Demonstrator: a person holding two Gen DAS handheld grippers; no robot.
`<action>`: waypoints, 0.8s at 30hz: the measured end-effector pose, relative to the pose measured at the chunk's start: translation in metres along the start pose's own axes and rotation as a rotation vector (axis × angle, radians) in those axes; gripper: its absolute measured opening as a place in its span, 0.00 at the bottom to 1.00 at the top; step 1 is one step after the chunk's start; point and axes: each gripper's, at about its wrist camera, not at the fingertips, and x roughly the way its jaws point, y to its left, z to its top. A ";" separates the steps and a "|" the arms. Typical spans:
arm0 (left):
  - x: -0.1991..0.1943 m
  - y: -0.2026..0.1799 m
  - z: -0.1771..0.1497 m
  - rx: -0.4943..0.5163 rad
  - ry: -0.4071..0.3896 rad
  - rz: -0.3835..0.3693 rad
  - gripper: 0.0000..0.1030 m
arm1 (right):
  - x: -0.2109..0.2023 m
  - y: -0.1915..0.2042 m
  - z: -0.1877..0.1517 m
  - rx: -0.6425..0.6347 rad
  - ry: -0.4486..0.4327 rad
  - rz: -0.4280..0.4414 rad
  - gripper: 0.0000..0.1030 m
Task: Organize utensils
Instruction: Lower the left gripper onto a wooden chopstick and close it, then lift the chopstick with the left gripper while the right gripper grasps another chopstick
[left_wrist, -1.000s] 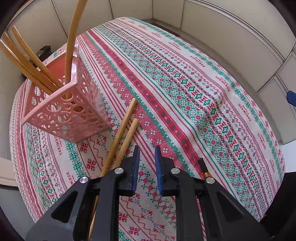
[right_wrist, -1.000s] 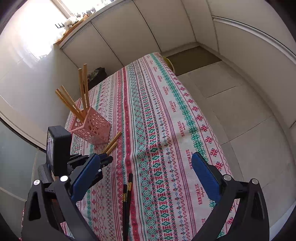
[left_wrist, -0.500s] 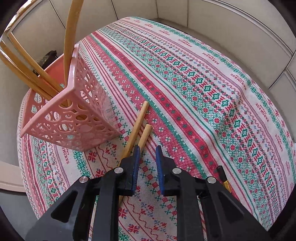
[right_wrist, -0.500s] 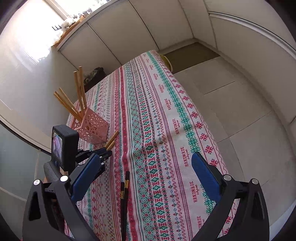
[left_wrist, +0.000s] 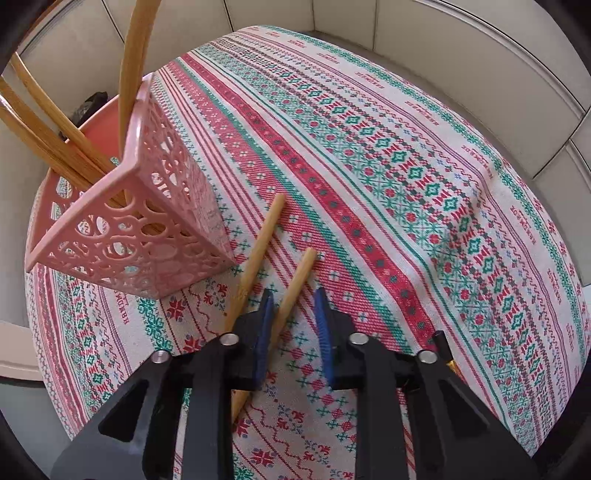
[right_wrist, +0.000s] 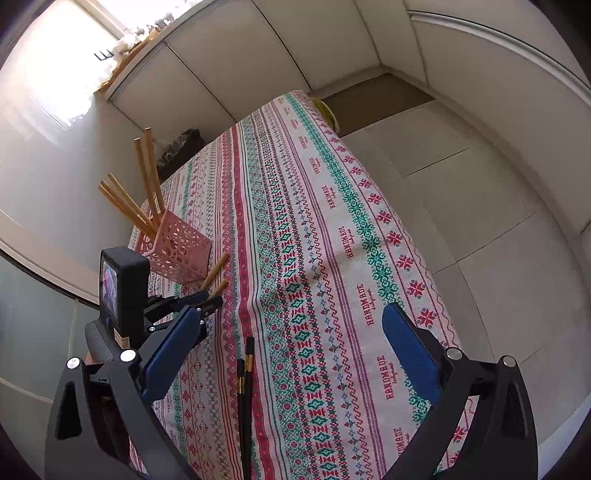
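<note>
Left to right across the patterned woven tablecloth (left_wrist: 424, 177). Far left: pink perforated plastic utensil basket (left_wrist: 147, 236) standing near the table edge, about 5 bamboo chopsticks (left_wrist: 55, 136) already leaning inside it.

Just right of the basket: 2 loose light bamboo chopsticks on the cloth, tips pointing away. The left loose chopstick (left_wrist: 258, 243) lies outside the jaws, running under the left finger. The right loose chopstick (left_wrist: 295, 288) runs between the blue pads, touching or almost touching the left pad, with a clear gap to the right pad.

Left gripper (left_wrist: 293, 314): tipped steeply down over the cloth, jaws narrow and just been closing, 1 chopstick between them but not yet pinched.

Further right: pair of black chopsticks with gold bands (right_wrist: 245, 365) flat on the cloth, apart from the bamboo ones, not yet handled.

Right gripper (right_wrist: 291, 350): jaws wide, nothing in them, hovering above the cloth near the black pair.

Step in hand, my read: pick-up of a bamboo chopstick for the basket. Next move calls for finishing the squeeze until both pads bite, then lifting, tipping the stick upright and dropping it through the basket's open top. Risk: thin round stick may roll or pivot, and the neighbour may get dragged.
</note>
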 end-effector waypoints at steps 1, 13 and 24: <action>-0.001 -0.002 -0.001 0.016 0.004 0.023 0.12 | 0.000 0.000 0.001 0.001 0.000 0.001 0.93; -0.067 0.024 -0.080 -0.473 -0.081 -0.133 0.06 | 0.019 0.025 -0.004 -0.015 0.082 0.039 0.93; -0.194 0.069 -0.141 -0.656 -0.501 -0.290 0.06 | 0.083 0.068 -0.010 0.114 0.214 0.145 0.25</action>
